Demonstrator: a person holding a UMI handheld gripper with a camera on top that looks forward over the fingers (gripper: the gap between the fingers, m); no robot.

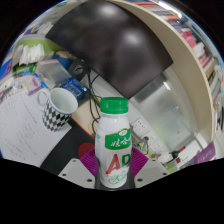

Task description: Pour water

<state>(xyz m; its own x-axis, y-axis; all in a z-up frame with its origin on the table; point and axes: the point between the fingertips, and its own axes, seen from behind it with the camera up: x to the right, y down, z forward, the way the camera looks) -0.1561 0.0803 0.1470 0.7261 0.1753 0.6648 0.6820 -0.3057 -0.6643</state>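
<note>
The fingers (113,172) close on the lower body of a white bottle (114,143) with a green cap and green lettering, both magenta pads (90,153) pressing its sides so it stands upright between them. Beyond it to the left, a checkered mug (58,106) rests on papers (22,130) spread over the worktop (75,137), its mouth tipped toward the bottle.

A single camera rides on the gripper (112,172), looking forward along its fingers and slightly down at a cluttered desk (25,125). It sits very near the bottle (114,143); beyond, probably shelves (190,50), curve away.
</note>
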